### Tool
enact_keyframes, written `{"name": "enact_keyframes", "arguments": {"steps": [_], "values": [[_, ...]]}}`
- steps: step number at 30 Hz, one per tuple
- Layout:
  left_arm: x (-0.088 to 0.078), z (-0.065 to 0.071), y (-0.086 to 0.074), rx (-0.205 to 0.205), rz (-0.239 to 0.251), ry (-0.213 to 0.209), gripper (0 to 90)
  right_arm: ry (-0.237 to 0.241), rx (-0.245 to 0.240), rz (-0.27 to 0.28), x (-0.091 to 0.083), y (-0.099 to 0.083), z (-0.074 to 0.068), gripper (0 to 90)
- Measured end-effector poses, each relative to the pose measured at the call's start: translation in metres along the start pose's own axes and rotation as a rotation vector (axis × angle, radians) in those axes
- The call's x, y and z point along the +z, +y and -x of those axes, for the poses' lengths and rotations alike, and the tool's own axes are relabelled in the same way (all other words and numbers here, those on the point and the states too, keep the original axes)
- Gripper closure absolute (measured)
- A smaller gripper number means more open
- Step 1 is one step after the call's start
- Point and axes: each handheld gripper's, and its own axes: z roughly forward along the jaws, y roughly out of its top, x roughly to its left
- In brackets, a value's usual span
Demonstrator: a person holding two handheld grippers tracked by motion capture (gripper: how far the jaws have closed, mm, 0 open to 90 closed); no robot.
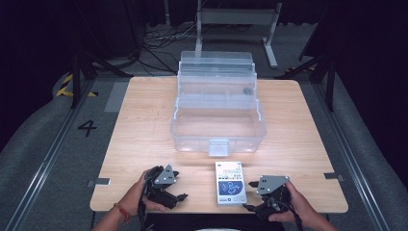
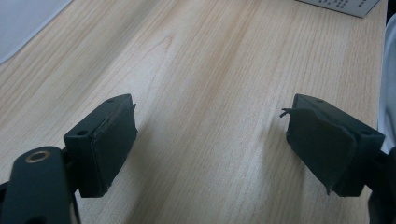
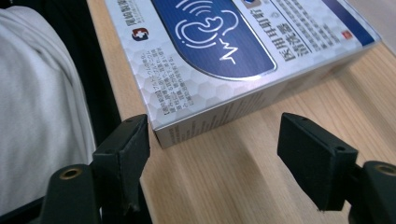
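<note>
A flat white and blue printed box (image 1: 230, 183) lies on the wooden table (image 1: 144, 125) near its front edge. My left gripper (image 1: 181, 196) rests to the left of the box, jaws pointing toward it. In the left gripper view this gripper (image 2: 208, 112) stands open over bare wood, and a corner of the box (image 2: 341, 5) shows far off. My right gripper (image 1: 248, 196) sits just right of the box. In the right gripper view that gripper (image 3: 215, 126) is open, with the box's (image 3: 233, 56) near corner right by one jaw and no pad pressing on it.
A clear plastic toolbox (image 1: 217, 126) stands open in the middle of the table, its stepped trays folded out toward the back. Its front latch (image 1: 219, 147) faces the printed box. The person's white shirt (image 3: 37, 102) is close behind the table's front edge.
</note>
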Motion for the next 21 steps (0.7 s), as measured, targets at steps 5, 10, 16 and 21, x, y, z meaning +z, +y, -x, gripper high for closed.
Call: {"name": "enact_keyframes", "arguments": {"steps": [5,10,16,21], "values": [[0.0,0.0,0.0,0.001,0.0,-0.002,16.1,-0.056,0.027,-0.008,-0.004,-0.008,0.014,27.4],[0.0,0.0,0.0,0.001,0.0,-0.003,16.1,-0.141,0.099,-0.005,-0.011,-0.014,0.034,27.4],[0.0,-0.001,0.0,0.005,-0.006,-0.004,16.1,-0.218,0.226,0.038,-0.022,-0.018,0.065,28.8],[0.0,-0.001,0.0,0.006,-0.007,-0.005,16.1,-0.208,0.238,0.037,-0.022,-0.013,0.067,25.5]]}}
